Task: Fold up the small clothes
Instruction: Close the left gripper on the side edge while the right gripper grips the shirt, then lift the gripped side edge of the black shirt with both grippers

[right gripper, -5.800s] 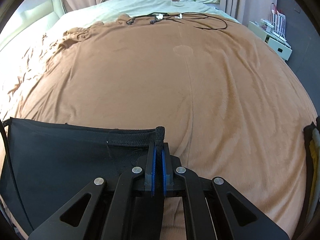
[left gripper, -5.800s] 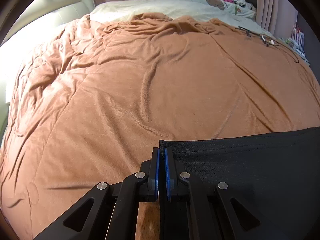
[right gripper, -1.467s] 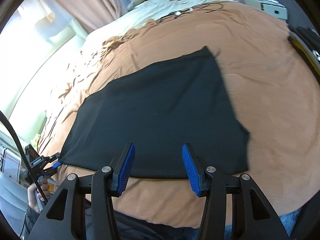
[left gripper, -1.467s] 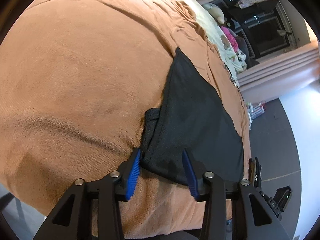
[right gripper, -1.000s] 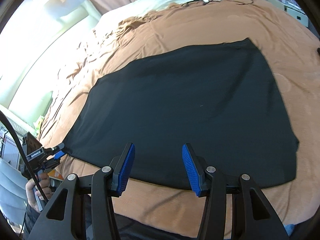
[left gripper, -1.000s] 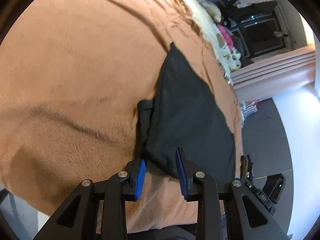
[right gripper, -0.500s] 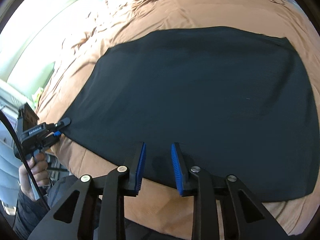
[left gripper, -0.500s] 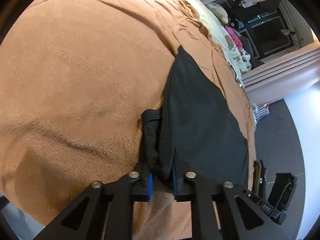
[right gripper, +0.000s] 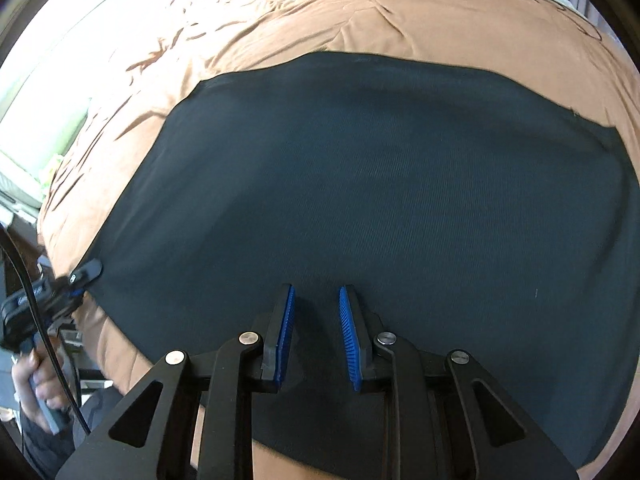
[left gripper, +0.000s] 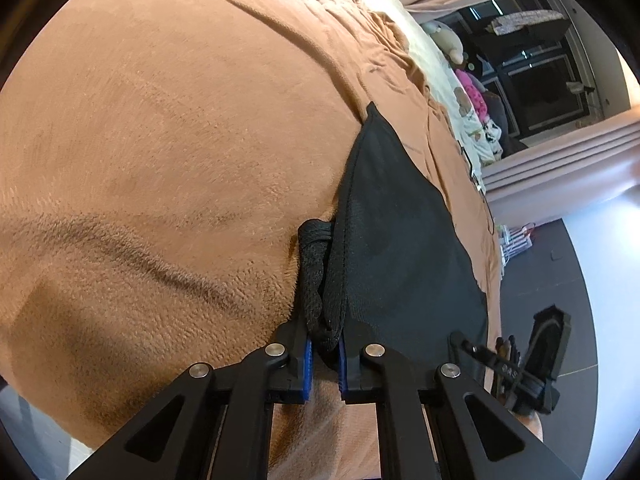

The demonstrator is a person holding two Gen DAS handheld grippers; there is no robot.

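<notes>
A black garment (right gripper: 384,184) lies spread flat on a bed covered by a tan fleece blanket (left gripper: 160,140), its near edge running along the blanket's front edge. The fabric has a fine mesh-like weave, and its exact kind cannot be told from these views.

The left gripper (left gripper: 323,364) has its jaws closed on a bunched corner of the black garment; a thick wad of the cloth stands up between the blue pads (left gripper: 307,368) and rises just above them. From that corner the garment's side edge runs away across the blanket toward the far end of the bed. In the right wrist view the same gripper (right gripper: 86,274) shows at the garment's left corner, held by a hand (right gripper: 36,384) at the lower left of the picture.

The right gripper (right gripper: 316,336) hovers above the garment's near edge, roughly midway along it. Its jaws stand apart with a clear gap between the blue ribbed pads (right gripper: 286,332), and no cloth sits between them; dark fabric shows through the gap.

At the far end of the bed, a cream sheet (left gripper: 436,60) with soft toys (left gripper: 448,42) lies beyond the blanket, and a thin black cable (right gripper: 560,4) rests on the blanket's far side. Pinkish curtains (left gripper: 560,168) hang beside the bed
</notes>
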